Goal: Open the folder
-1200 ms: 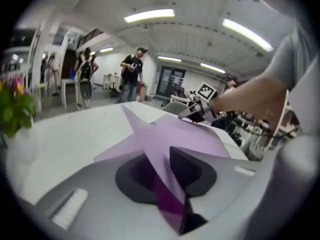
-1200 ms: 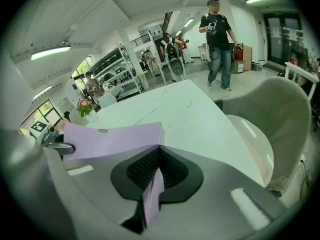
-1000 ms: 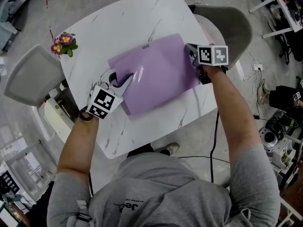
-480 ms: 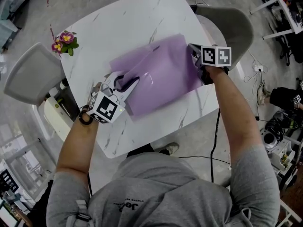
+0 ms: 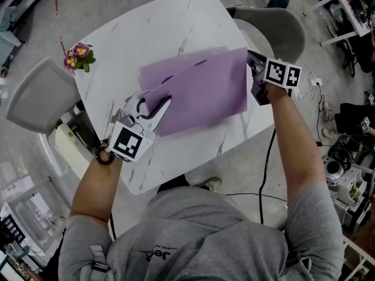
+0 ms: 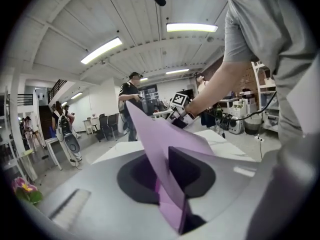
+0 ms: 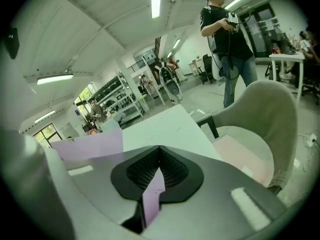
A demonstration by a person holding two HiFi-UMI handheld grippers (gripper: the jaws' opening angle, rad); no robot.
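A purple folder (image 5: 205,92) lies across the white marble table (image 5: 170,28). Its top cover is raised off the lower sheet (image 5: 170,66), which shows along the far edge. My left gripper (image 5: 153,103) is shut on the cover's left edge. Its jaws have just been closing, with the cover (image 6: 160,139) pinched between them in the left gripper view (image 6: 170,184). My right gripper (image 5: 253,69) is shut on the cover's right edge. A purple strip (image 7: 152,196) is clamped between its pads in the right gripper view (image 7: 150,184). The lower sheet (image 7: 90,144) lies beyond.
A small pot of pink and yellow flowers (image 5: 78,54) stands at the table's left corner. Grey chairs sit at the left (image 5: 35,92) and the far right (image 5: 275,31). A person in black (image 7: 227,39) stands behind the right chair. Cables and equipment crowd the floor at right.
Both grippers have risen with the cover. The top sheet has lifted away from the lower one, and the right edge has swung up and to the right.
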